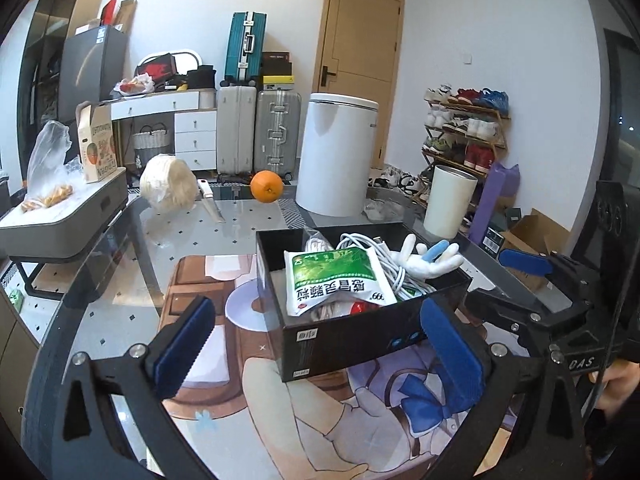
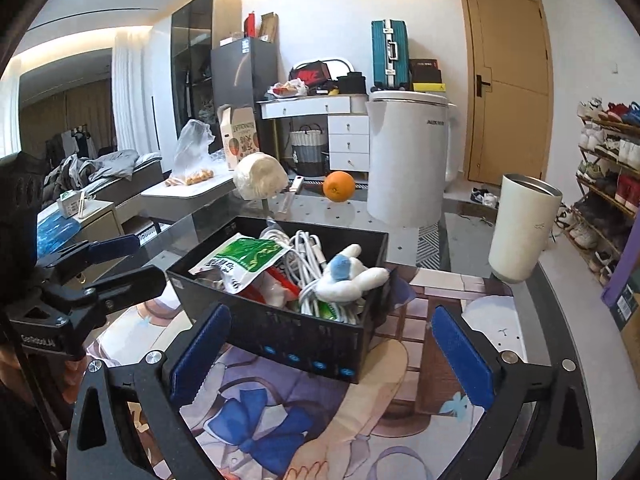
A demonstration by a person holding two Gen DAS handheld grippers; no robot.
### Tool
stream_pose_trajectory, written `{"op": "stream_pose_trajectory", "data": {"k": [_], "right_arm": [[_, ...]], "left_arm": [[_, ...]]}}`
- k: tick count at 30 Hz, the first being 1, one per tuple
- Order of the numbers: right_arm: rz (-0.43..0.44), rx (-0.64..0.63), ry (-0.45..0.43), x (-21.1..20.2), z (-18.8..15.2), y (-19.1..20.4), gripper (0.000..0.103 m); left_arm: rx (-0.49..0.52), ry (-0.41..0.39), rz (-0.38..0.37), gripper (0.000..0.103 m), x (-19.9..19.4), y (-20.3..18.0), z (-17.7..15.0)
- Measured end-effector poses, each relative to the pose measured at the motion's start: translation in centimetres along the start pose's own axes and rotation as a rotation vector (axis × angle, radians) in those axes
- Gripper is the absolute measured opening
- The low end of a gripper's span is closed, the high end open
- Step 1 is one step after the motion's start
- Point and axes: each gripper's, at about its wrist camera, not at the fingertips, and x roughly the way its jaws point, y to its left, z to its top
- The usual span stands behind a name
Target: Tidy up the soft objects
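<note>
Hovering over the glass table (image 1: 120,248), you hold both tongs, left (image 1: 320,344) and right (image 2: 332,352), spread wide and empty before the rigid black box (image 2: 304,344). Inside, the crinkly green pouch (image 2: 248,258) covers what may be more packets. Stiff white cable (image 2: 308,256) loops under the fluffy plush (image 2: 348,276); a careless pinch could drag it out too.

Box (image 2: 280,332): you see matt black cardboard.
Packet (image 1: 336,280): glossy plastic film.
Toy (image 2: 352,276): fuzzy white plush.
Counter (image 1: 240,236): smooth, reflective glass.
Mat (image 2: 280,420): smooth print.
</note>
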Motion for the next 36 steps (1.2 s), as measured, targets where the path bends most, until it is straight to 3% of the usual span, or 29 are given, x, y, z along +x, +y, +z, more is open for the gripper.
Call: {"op": "stream_pose_trajectory", "data": {"k": [16, 36], "right_arm": [[0.009, 0.003, -0.045, -0.1, -0.8, -0.1, 0.102], [-0.02, -0.014, -0.08, -0.6, -1.0, 0.2, 0.102]], "left_arm": [[0.021, -0.05, 0.048, 0.103, -0.5, -0.5, -1.4], [0.06, -0.053, 0.081, 0.103, -0.3, -1.2, -1.6]]}}
